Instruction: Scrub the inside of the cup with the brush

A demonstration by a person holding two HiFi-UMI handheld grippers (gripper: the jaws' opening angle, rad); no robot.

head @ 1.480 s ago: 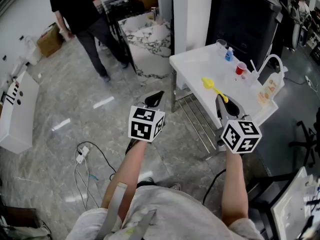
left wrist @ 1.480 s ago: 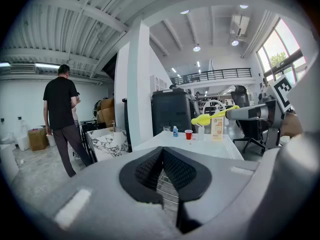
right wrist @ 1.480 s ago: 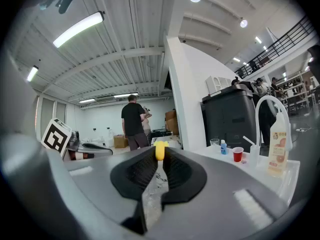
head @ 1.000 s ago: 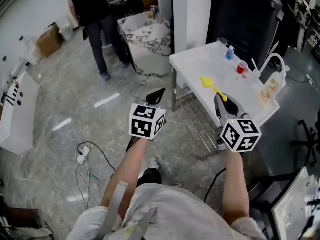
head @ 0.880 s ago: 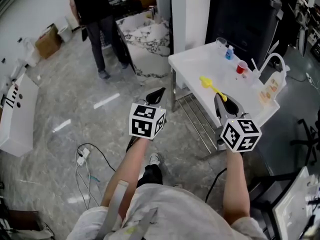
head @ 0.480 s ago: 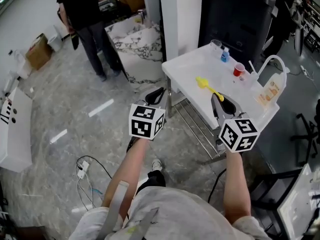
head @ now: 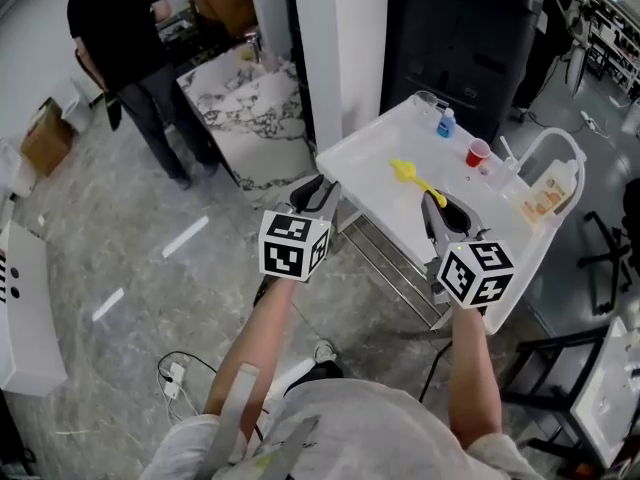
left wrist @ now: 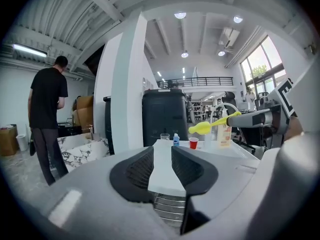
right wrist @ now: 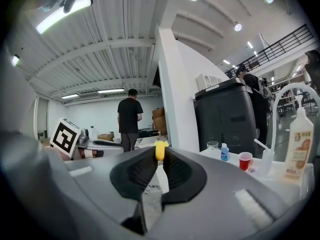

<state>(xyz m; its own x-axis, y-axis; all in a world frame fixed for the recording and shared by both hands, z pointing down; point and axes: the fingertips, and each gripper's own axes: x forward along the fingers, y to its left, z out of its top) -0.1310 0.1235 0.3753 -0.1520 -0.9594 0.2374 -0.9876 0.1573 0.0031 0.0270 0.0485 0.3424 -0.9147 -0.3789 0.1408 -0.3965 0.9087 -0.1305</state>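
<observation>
**Brush in hand, cup not yet reached**

My right gripper (head: pixel 433 201) was clamped on the handle of the yellow brush (head: pixel 417 175), and its own view showed the yellow handle pinched between the pads. The brush head stuck out ahead, in the air above the near part of the white table (head: pixel 365 158).

My left gripper (head: pixel 312 194) had just been easing its jaws open. They stood a little apart with nothing between them, and only the table edge showed through the gap. It hung beside the table's near corner, well short of anything on it.

Two cups stood toward the far side of the table. A red cup (head: pixel 478 153) was near a blue bottle (head: pixel 446 123), and a clear cup (head: pixel 427 100) sat at the back corner. I could not tell which one the task meant. A soap bottle (head: pixel 553 189) stood at the right end.

As I judged it, the step in hand was the approach, and no scrubbing had begun. To do it well:

- I wanted the left jaws wider before they came round the cup wall.
- I would then grip low and light, since either cup looked easy to tip or squash.
- I would keep the cup upright on the table.
- I would lower the brush head straight into the mouth rather than across the rim.

A person (head: pixel 120 38) stood in the background, well clear of the table.
</observation>
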